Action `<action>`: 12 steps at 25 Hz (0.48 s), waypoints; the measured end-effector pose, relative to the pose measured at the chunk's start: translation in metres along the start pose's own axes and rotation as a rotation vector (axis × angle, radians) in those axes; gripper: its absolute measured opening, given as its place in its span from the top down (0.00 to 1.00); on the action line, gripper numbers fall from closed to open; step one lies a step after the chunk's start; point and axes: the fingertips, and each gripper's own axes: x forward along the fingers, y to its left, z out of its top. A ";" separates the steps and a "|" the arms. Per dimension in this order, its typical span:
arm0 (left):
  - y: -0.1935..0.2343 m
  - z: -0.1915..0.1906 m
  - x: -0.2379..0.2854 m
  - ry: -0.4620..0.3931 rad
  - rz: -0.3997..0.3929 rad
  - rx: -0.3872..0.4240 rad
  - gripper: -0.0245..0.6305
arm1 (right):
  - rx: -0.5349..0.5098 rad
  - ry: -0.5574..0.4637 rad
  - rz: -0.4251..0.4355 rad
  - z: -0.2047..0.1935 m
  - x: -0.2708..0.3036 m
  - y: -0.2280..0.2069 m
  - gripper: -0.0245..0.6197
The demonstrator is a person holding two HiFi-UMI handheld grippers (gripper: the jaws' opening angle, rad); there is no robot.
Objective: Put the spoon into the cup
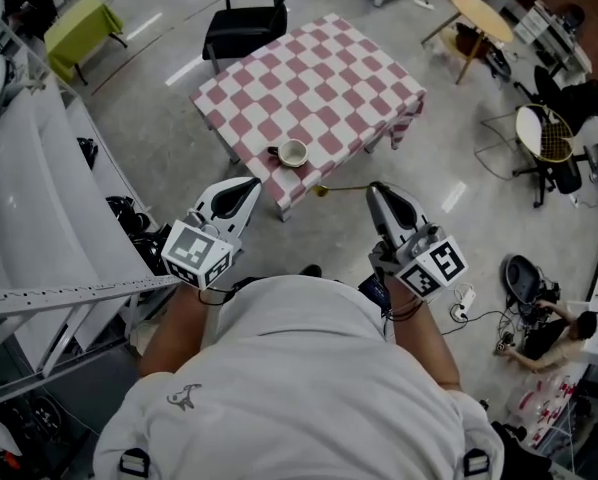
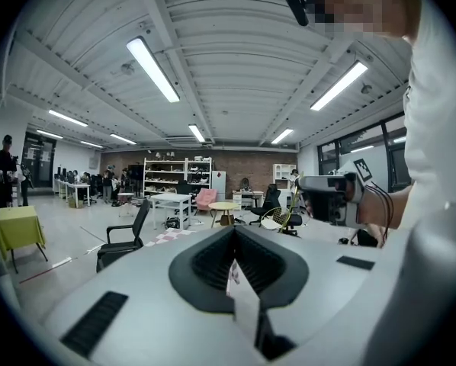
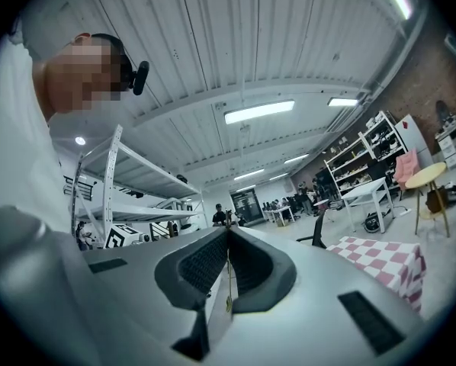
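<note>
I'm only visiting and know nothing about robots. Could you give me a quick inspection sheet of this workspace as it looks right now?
Surface: table with a pink-and-white checked cloth, carrying only the cup.
Job's things: cup upright near the table's near edge; spoon held in the air beside that edge, not yet in the cup.
Clutter: nothing seen on the table.
Grippers: right gripper shut on the spoon's handle; left gripper shut, holding nothing.
Cables: loose wires on the floor at the right.
Surroundings: black chair beyond the table, white shelving at the left, round wooden table further off.
</note>
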 end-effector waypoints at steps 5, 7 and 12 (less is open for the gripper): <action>-0.005 -0.012 0.022 0.011 0.031 -0.040 0.94 | 0.023 -0.002 0.009 0.003 -0.011 -0.034 0.91; -0.004 -0.023 0.028 0.036 0.036 -0.073 0.94 | 0.030 -0.003 0.007 0.004 -0.013 -0.042 0.91; -0.003 -0.028 0.042 0.055 0.032 -0.080 0.94 | 0.047 -0.015 -0.001 0.008 -0.015 -0.059 0.91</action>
